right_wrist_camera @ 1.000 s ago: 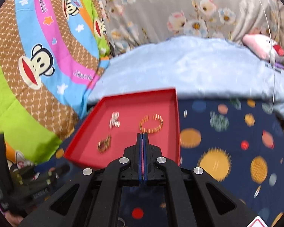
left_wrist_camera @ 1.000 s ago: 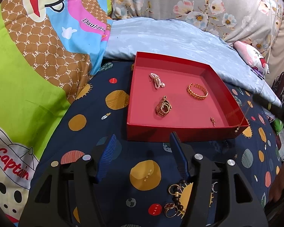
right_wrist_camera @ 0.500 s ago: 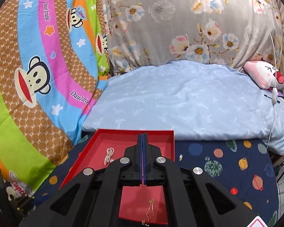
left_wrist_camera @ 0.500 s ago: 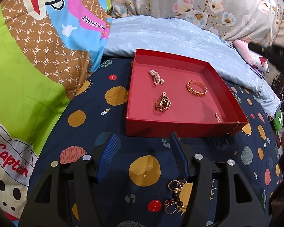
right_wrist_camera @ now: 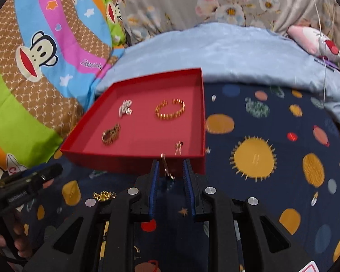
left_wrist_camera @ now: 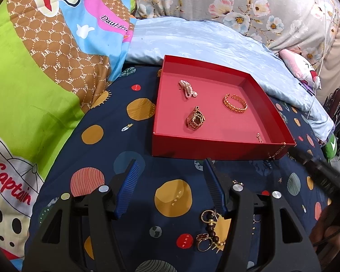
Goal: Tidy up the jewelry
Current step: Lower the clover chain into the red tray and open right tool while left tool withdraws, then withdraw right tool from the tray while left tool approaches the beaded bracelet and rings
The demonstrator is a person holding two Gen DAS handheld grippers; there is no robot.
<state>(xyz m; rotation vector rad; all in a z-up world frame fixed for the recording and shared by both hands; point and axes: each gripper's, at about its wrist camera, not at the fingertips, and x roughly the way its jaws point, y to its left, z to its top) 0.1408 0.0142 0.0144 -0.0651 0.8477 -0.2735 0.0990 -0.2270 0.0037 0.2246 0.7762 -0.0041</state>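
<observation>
A red box sits on the planet-print blanket and holds a pearl piece, a gold watch and a gold cuff bracelet. A thin gold chain hangs over the box's front wall, partly inside. It lies between the jaws of my right gripper, which are opening and not pressing it. My left gripper hovers open and empty before the box. Loose rings and beads lie on the blanket under its right finger.
A pale blue pillow lies behind the box, and a pink plush toy is at the far right. A monkey-print quilt rises on the left. Another small gold piece rests on the blanket near my right gripper.
My right gripper rose with the chain dangling, then dropped to the box's front wall, and its shut jaws have parted. The left gripper has stayed still.
</observation>
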